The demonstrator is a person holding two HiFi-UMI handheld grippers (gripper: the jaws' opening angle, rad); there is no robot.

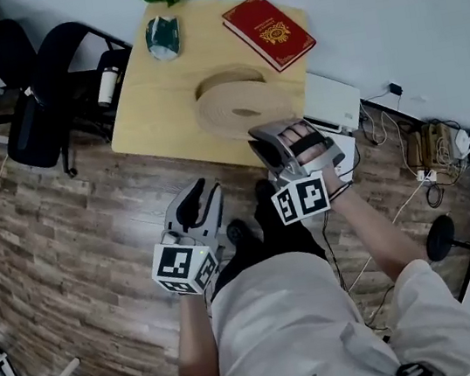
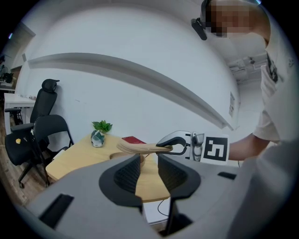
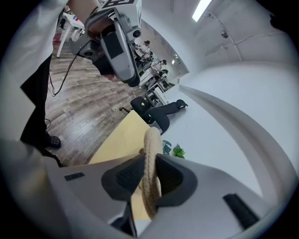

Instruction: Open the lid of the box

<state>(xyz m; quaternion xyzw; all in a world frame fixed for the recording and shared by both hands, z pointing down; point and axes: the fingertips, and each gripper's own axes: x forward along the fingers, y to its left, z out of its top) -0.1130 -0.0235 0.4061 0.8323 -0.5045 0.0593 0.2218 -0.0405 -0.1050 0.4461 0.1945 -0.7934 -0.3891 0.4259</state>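
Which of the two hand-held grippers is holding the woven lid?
The right hand-held gripper, clamped on the lid's rim; the left hand-held gripper is open and empty.

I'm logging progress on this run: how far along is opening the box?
Done: the lid is raised off the box. In hand: the right gripper is clamped on the lid's rim, holding it above the table. The left gripper is open and empty, over the floor. Left: probably just setting the lid down.

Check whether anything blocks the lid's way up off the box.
Nothing visible does. The right gripper is shut on the edge of the lid, which is held above the round box, open air over it. The red book lies apart, farther back on the table.
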